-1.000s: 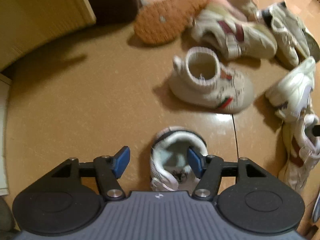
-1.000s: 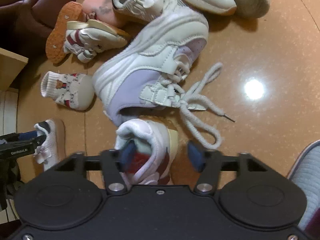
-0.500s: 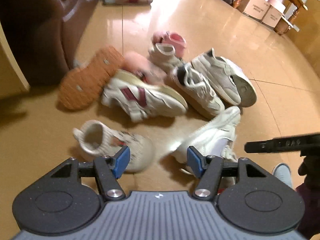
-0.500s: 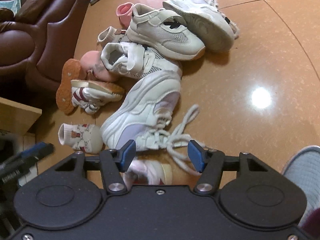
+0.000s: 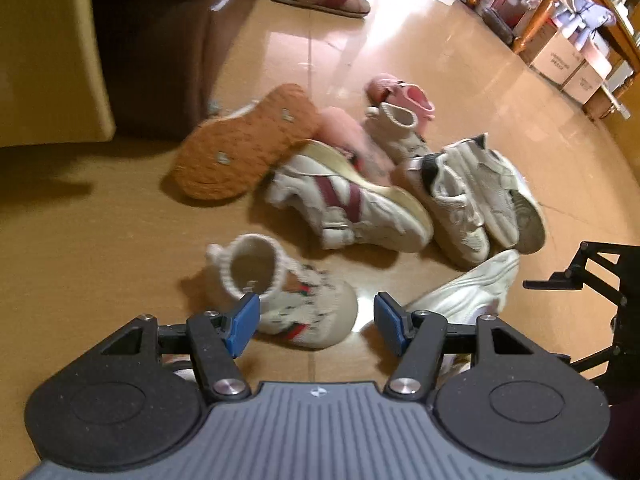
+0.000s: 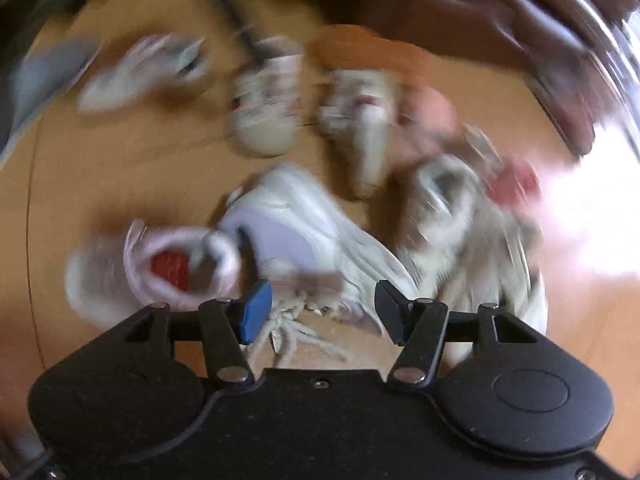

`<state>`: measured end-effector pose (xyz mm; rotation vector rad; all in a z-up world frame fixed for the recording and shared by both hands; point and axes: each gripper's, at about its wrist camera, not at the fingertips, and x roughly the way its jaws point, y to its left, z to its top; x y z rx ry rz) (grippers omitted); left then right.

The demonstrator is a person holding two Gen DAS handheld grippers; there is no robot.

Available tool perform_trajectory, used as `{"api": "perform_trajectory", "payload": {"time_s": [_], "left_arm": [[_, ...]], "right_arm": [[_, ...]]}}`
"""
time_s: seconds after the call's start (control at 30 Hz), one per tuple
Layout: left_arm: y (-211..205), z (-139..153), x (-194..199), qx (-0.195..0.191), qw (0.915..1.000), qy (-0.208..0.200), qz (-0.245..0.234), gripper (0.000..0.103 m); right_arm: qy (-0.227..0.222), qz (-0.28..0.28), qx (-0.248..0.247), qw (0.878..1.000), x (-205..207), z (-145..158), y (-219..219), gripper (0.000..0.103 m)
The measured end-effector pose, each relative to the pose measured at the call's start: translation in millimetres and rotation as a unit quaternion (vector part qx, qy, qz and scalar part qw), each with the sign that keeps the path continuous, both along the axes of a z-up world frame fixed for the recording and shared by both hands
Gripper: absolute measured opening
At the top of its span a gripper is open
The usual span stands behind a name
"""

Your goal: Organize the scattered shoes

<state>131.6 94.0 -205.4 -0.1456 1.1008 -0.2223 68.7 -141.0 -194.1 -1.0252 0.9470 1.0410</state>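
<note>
Cardboard boxes [image 5: 560,54] hold blurred items; both tools gape empty.

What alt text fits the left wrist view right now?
The open, empty left hand-held gripper hovers over a knitted baby bootie on the tan floor; behind it a jumble of white sneakers and an upturned orange-soled shoe.

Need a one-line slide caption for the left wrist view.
Open left gripper hovers empty above a knit bootie, with scattered shoes piled beyond on the tan floor.
</note>
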Motion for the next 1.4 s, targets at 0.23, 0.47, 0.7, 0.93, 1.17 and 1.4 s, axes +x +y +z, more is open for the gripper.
{"api": "perform_trajectory", "payload": {"time_s": [0.23,0.47,0.7,0.93,1.17,1.4], "left_arm": [[-4,-6,-3,-0.001,0.9989,-0.043,-0.019,0.051],[-2,-10,13,0.001,0.9988,-0.046,-0.016,0.051],[3,-10,17,0.015,0.9987,-0.047,-0.008,0.051],[-6,-19,15,0.041,0.9971,-0.045,-0.046,0.051],[-18,-49,33,0.062,0.9951,-0.010,-0.076,0.042],[-10,-69,40,-0.007,0.9976,0.027,-0.063,0.006]], "right_arm": [[-0.052,0.162,-0.046,0.984,-22,-28,11,0.060],[-0.067,0.076,-0.021,0.995,12,-25,13,0.058],[-0.094,0.058,0.009,0.994,27,-9,24,0.058],[-0.062,0.051,-0.008,0.997,14,-31,41,0.058],[-0.049,-0.037,0.011,0.998,36,-33,45,0.047],[0.012,-0.144,0.062,0.988,60,-12,28,0.028]]}}
